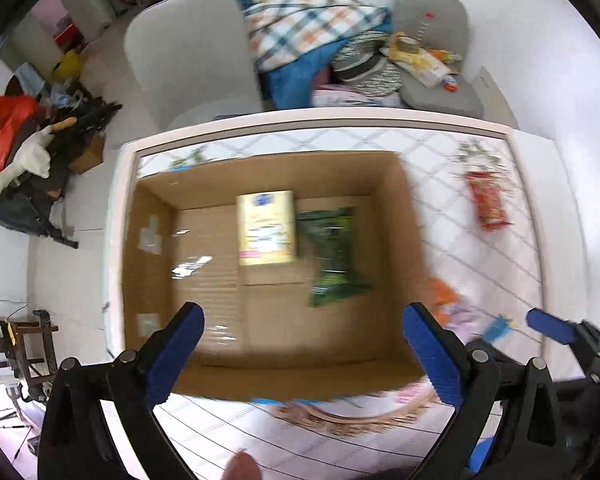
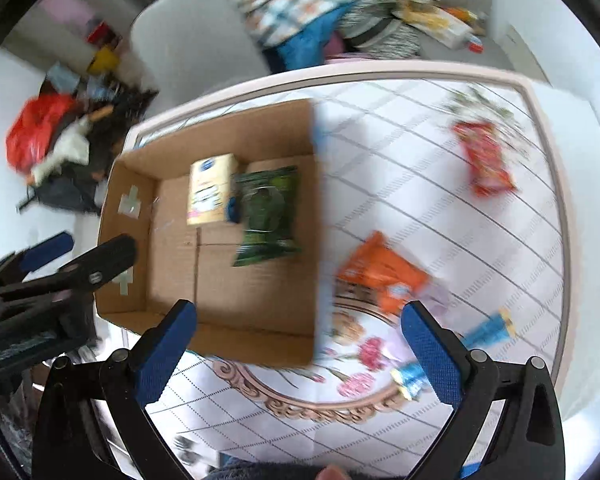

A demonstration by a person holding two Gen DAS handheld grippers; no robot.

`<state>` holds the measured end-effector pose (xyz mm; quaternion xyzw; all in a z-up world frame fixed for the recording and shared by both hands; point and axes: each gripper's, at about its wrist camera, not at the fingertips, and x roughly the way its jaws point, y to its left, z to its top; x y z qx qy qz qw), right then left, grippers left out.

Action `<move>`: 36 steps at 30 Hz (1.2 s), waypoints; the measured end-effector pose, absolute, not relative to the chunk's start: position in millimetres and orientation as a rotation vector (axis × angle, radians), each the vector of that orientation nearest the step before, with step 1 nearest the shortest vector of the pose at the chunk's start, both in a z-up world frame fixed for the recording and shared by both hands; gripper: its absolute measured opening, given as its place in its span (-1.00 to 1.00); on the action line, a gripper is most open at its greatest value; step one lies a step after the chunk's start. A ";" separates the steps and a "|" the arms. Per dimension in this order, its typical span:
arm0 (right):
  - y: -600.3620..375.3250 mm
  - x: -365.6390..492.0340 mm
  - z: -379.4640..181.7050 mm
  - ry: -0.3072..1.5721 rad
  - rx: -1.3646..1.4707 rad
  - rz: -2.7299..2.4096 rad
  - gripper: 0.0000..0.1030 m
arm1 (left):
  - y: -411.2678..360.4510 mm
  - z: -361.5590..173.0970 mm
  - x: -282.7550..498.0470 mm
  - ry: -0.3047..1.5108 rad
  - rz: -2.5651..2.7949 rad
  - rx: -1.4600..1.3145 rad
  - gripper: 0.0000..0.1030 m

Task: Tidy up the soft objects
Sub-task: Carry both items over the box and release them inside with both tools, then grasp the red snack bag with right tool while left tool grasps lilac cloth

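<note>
An open cardboard box (image 1: 404, 216) (image 2: 212, 344) stands on the table. Inside lie a yellow packet (image 1: 265, 229) (image 2: 210, 189) and a green packet (image 1: 334, 256) (image 2: 266, 214). A red packet (image 1: 487, 200) (image 2: 485, 159) lies on the table at the far right. An orange packet (image 2: 382, 270) (image 1: 444, 296) lies just right of the box. Two small blue wrapped items (image 2: 490, 330) (image 2: 410, 376) lie near my right gripper. My left gripper (image 1: 302, 354) is open and empty over the box's near edge. My right gripper (image 2: 300, 352) is open and empty over the box's near right corner.
The table (image 1: 480, 264) has a white patterned cloth with a floral oval (image 2: 320, 404). A grey chair (image 1: 196, 52) stands behind it beside a pile of plaid bedding and cushions (image 1: 312, 20). Bags and a plush goose (image 1: 28, 156) lie on the floor at left.
</note>
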<state>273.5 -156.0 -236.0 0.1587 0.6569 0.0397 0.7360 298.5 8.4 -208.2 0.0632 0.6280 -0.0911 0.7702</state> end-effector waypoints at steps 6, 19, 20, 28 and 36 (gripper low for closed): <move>-282.1 267.0 -259.5 1.494 0.512 -0.023 1.00 | -94.9 -237.7 305.9 1.436 -0.255 0.164 0.97; -368.1 419.2 -409.0 1.662 0.348 0.026 0.74 | -191.7 -347.5 356.9 1.549 -0.033 0.271 0.97; -367.9 426.5 -418.0 1.672 0.338 0.027 0.60 | -197.1 -349.5 357.5 1.546 -0.047 0.296 0.97; -369.8 421.9 -427.3 1.734 0.223 0.046 -0.02 | -230.3 -350.3 332.2 1.529 -0.149 0.471 0.97; -424.4 315.0 -374.2 1.671 0.320 0.009 -0.02 | -254.2 -357.1 234.5 1.514 -0.324 0.754 0.88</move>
